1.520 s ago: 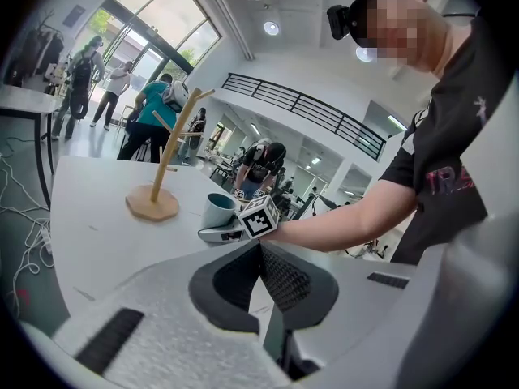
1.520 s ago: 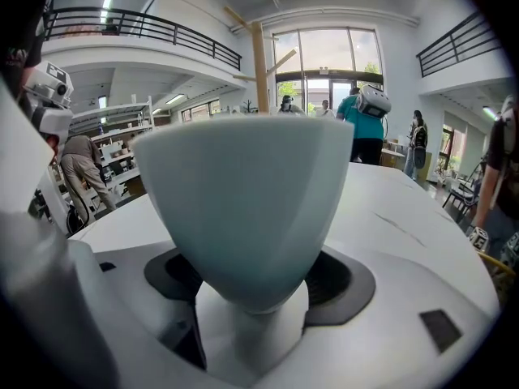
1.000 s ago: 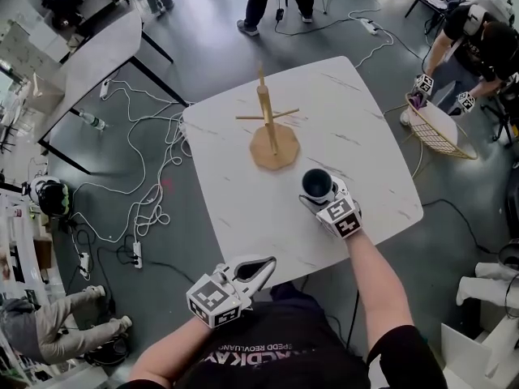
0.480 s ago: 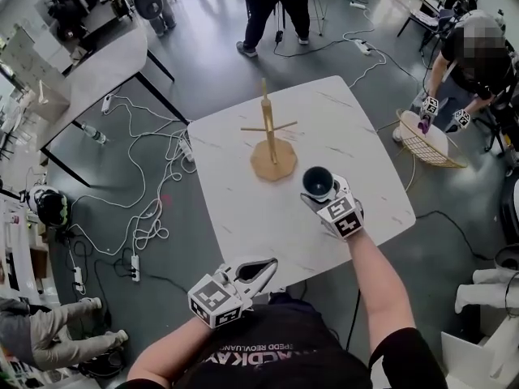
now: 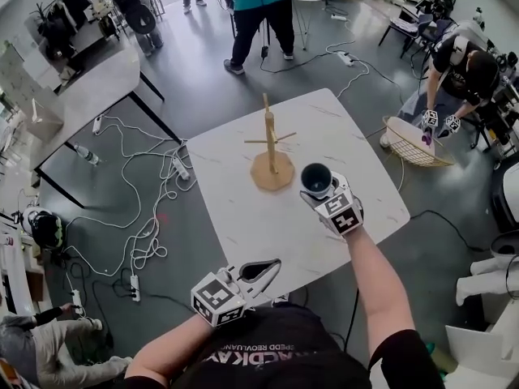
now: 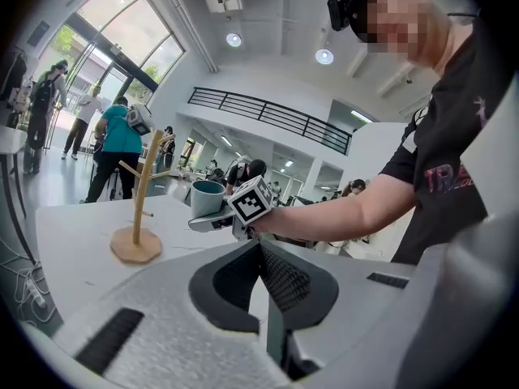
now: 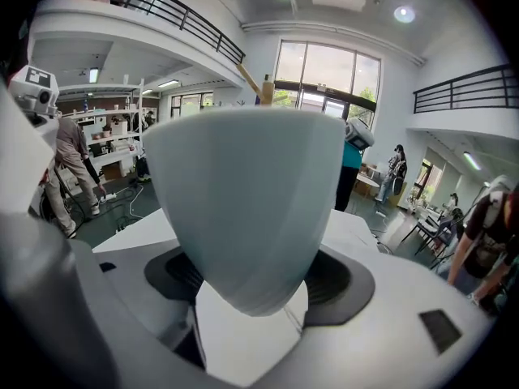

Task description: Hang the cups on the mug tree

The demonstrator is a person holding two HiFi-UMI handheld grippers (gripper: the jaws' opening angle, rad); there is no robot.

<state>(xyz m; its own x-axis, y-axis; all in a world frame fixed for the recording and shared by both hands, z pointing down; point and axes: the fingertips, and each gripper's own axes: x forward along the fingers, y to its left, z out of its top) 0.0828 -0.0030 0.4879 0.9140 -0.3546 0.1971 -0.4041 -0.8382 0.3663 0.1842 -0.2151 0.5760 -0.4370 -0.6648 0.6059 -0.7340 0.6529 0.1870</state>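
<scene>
Cup (image 5: 316,177): one; mug tree (image 5: 270,148): one; left tongs (image 5: 274,263), right tongs (image 5: 318,193): two

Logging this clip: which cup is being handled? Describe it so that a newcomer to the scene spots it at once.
Find the white marble-look table in the middle of the head view, with the wooden mug tree standing near its centre. Just right of the tree's base, the right gripper is shut on the cup. It is blue-grey with a dark inside, and it is the only cup in sight.
</scene>
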